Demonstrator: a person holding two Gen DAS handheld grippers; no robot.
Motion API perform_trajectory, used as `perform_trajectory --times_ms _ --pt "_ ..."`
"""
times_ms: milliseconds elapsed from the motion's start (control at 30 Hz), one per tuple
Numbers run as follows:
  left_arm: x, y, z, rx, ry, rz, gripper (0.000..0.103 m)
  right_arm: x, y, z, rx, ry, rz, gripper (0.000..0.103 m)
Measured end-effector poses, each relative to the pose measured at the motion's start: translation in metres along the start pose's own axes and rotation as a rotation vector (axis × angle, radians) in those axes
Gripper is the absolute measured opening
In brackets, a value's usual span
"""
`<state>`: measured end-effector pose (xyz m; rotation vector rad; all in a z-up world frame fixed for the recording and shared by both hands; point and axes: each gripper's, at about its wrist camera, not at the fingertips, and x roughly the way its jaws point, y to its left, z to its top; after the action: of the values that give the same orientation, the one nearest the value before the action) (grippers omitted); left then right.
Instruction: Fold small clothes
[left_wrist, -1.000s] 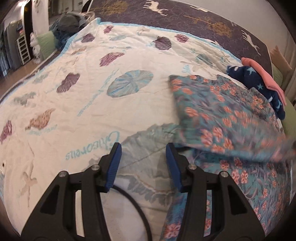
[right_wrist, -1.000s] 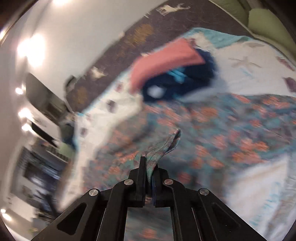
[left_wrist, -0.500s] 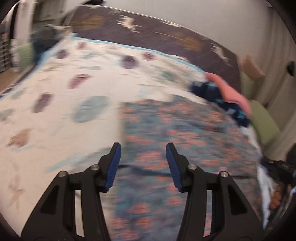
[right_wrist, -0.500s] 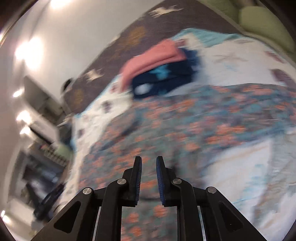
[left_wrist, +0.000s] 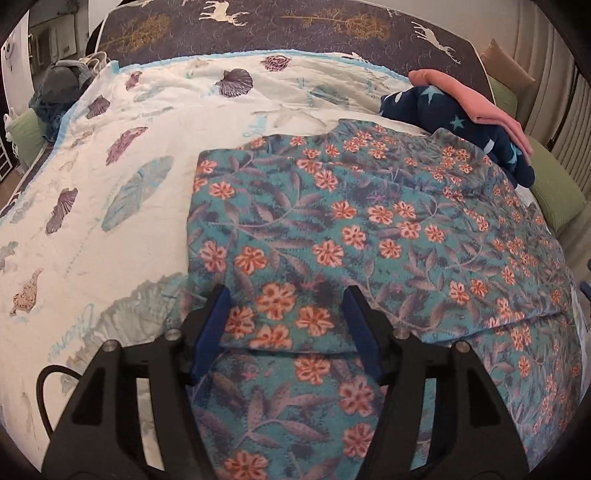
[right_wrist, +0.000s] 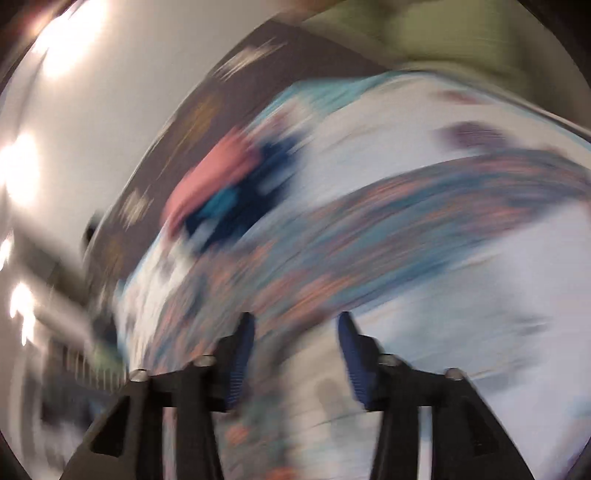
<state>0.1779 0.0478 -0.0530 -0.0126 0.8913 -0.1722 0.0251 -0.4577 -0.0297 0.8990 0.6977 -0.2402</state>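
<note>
White bedding (left_wrist: 155, 122) printed with shells and leaves covers the bed, with a dark deer-patterned headboard (left_wrist: 295, 29) behind it. At far left a heap of dark clothes (left_wrist: 59, 85) sits at the bed's corner. Toward the middle and right lies the floral garment (left_wrist: 369, 229), teal with orange flowers, spread flat with one layer folded over another; its folded edge runs across just ahead of the left gripper (left_wrist: 286, 325). That gripper hangs over the garment's near left part, its blue pads (left_wrist: 212, 328) on either side of a patch of flowers, not pinching cloth; the jaws are opening and hold nothing. At the garment's far right corner a navy star-print piece (left_wrist: 461, 122) rests with a pink piece (left_wrist: 465, 96) on top, beside a green pillow (left_wrist: 554, 192).

From the right wrist everything is badly blurred. The right gripper (right_wrist: 295, 354) shows its jaws apart and opening, nothing gripped between them; the garment (right_wrist: 369, 236) streaks across ahead of it, with the pink (right_wrist: 214, 173) and navy (right_wrist: 266, 184) pieces beyond.
</note>
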Motion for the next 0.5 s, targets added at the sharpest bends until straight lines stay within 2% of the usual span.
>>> perform_trajectory --times_ms 100,167,267,367,500 --pt "0.003 0.000 0.001 0.002 0.001 0.003 0.065 -0.028 -0.080 0.026 0.301 -0.103 -0.066 0.051" --pt "0.003 0.000 0.002 0.004 0.001 0.005 0.065 -0.040 -0.128 0.036 0.465 -0.157 -0.152 0.052" --pt "0.002 -0.005 -0.001 0.013 0.002 0.015 0.066 -0.038 -0.169 0.047 0.568 -0.154 -0.199 0.052" --pt "0.002 -0.005 0.000 0.019 0.003 0.021 0.066 -0.030 -0.195 0.061 0.637 -0.163 -0.135 0.052" --pt "0.003 -0.004 0.000 0.016 0.002 0.018 0.066 -0.008 -0.202 0.089 0.624 -0.187 -0.112 0.051"
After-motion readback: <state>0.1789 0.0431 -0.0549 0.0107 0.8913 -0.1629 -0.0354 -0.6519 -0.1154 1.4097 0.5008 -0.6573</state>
